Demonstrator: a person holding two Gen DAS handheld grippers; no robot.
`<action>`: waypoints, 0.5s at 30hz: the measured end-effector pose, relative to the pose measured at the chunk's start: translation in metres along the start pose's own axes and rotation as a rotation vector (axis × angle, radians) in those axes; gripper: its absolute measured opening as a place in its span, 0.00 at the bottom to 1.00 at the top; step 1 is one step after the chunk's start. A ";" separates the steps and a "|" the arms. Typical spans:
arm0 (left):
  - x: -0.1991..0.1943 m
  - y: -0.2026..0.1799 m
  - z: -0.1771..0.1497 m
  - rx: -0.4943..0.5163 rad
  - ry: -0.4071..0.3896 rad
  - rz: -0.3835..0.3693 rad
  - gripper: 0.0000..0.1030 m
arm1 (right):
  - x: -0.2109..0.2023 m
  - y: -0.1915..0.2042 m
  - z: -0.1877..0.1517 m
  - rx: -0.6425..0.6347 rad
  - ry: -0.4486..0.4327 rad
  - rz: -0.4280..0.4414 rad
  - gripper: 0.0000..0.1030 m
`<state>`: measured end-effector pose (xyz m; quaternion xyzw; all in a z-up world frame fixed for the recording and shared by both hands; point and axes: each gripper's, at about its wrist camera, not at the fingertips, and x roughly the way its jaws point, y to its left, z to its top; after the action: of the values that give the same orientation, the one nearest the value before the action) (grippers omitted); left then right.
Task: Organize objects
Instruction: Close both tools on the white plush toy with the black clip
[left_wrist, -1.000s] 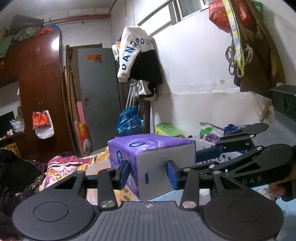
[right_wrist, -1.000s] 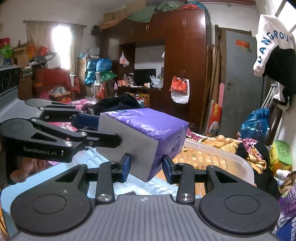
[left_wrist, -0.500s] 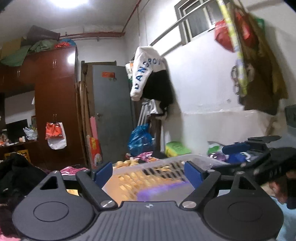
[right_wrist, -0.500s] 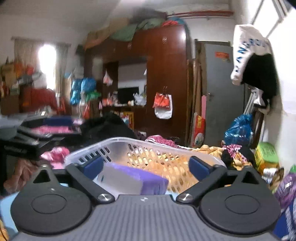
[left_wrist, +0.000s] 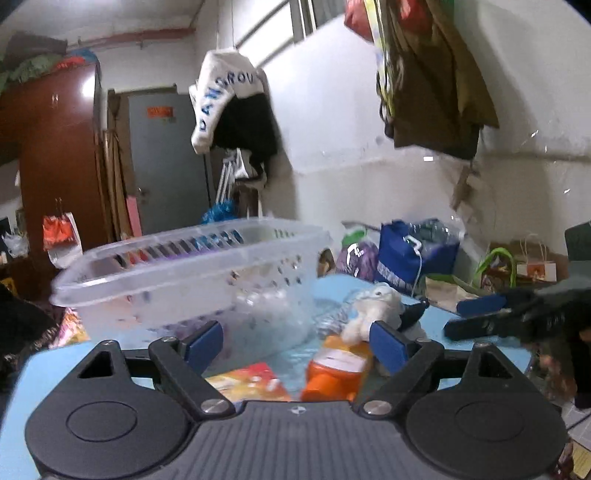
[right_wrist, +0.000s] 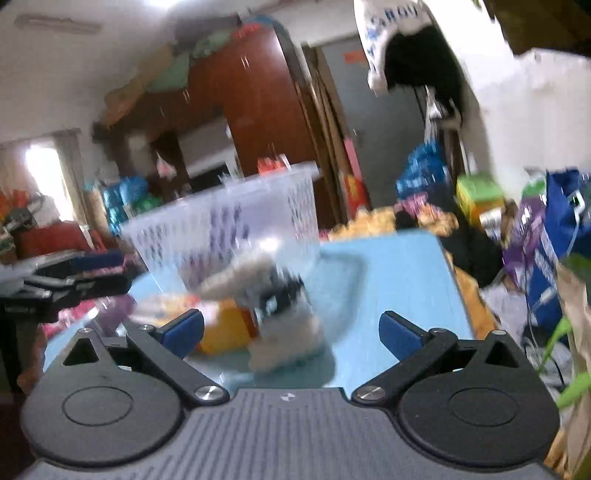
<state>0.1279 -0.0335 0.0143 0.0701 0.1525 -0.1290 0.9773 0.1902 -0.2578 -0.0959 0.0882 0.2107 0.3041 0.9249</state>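
Our left tongs (left_wrist: 295, 341) are spread wide and carry nothing, and our right tongs (right_wrist: 291, 330) likewise gape unladen. Ahead of the left tongs, a little leftward, the clear perforated basket (left_wrist: 192, 266) stands on the blue worktop (left_wrist: 436, 321); something purple shows through its slots. Between and just beyond the left tips lie an orange bottle (left_wrist: 334, 369) and a white plush toy (left_wrist: 373, 304), with a colourful packet (left_wrist: 247, 380) just beside the bottle

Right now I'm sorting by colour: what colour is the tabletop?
Light blue tabletop, clearest in the right wrist view.
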 end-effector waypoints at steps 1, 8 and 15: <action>0.006 -0.001 0.002 -0.010 0.010 -0.017 0.86 | 0.005 0.001 0.000 0.004 0.010 0.011 1.00; 0.033 -0.019 0.004 0.017 0.059 -0.070 0.74 | 0.020 0.004 -0.005 -0.022 0.035 -0.010 0.86; 0.045 -0.028 0.002 0.036 0.072 -0.094 0.62 | 0.024 0.009 -0.020 -0.042 0.054 -0.017 0.72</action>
<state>0.1622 -0.0714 -0.0005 0.0852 0.1882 -0.1749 0.9627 0.1941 -0.2358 -0.1191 0.0588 0.2298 0.3027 0.9231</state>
